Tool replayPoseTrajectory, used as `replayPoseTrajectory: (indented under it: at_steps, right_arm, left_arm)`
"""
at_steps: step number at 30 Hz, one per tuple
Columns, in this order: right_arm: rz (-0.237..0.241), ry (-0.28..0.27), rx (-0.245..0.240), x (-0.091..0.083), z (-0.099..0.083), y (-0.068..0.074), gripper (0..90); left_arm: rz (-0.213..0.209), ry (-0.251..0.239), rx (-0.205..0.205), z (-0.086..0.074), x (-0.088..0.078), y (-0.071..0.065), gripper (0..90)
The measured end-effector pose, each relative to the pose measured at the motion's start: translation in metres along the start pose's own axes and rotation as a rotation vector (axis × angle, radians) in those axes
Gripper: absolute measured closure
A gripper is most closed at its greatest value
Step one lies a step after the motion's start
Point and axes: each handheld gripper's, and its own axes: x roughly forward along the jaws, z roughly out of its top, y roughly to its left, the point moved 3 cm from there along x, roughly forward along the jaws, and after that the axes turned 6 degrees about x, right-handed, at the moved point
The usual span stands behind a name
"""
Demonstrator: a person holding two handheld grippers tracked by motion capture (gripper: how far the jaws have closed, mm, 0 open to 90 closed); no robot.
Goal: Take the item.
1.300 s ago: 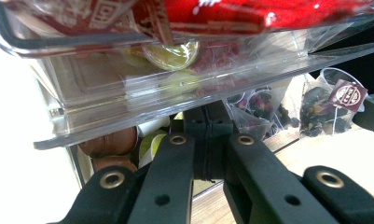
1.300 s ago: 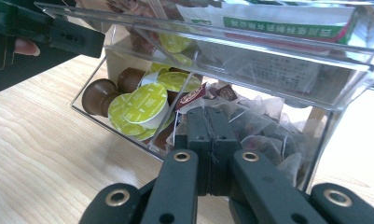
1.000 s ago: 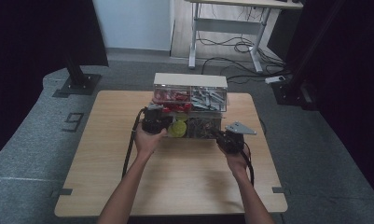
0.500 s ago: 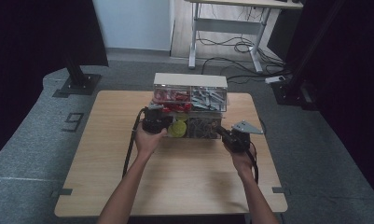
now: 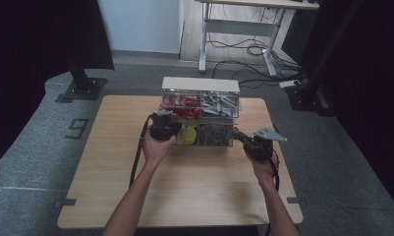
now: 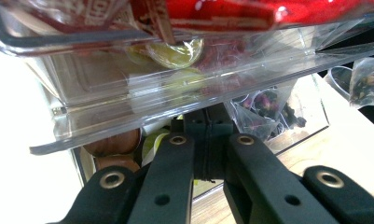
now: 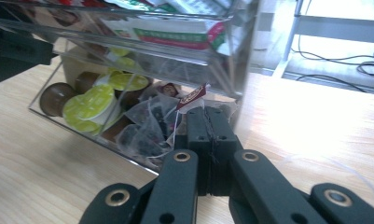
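Observation:
A clear two-tier organiser [image 5: 200, 86] stands at the back middle of the wooden table [image 5: 199, 191]. Its upper drawers hold red packets [image 6: 212, 14] and green-and-white sachets [image 7: 175, 35]. The lower tier holds green and brown pods [image 7: 89, 105] and tea bags [image 7: 147, 126]. My left gripper [image 5: 170, 119] is at the box's left front, shut, its tips [image 6: 208, 135] just under the pulled-out upper drawer's clear lip [image 6: 142, 126]. My right gripper [image 5: 237, 135] is at the right front corner, shut, its tips [image 7: 208, 119] beside the tea bags, below a red tag [image 7: 192, 98]. I see nothing between either pair of jaws.
Bare tabletop lies between the box and the person's forearms [image 5: 140, 191]. Cables trail from both grippers toward the near edge. Behind the table stand a black stand base [image 5: 81, 88] and a desk frame with loose cables [image 5: 243, 44] on the grey floor.
My right gripper has shifted a little to the right and away from the person, along the box's right front corner. The left gripper has stayed put.

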Motion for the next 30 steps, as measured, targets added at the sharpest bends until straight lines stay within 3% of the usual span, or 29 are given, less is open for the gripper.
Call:
replayPoseTrajectory:
  at_steps: [30]
  right_arm:
    - [-0.086,0.012,0.027,-0.004,0.002,-0.04,89.4]
  left_arm:
    - [-0.008,0.006,0.005,-0.001,0.0,0.0,90.0]
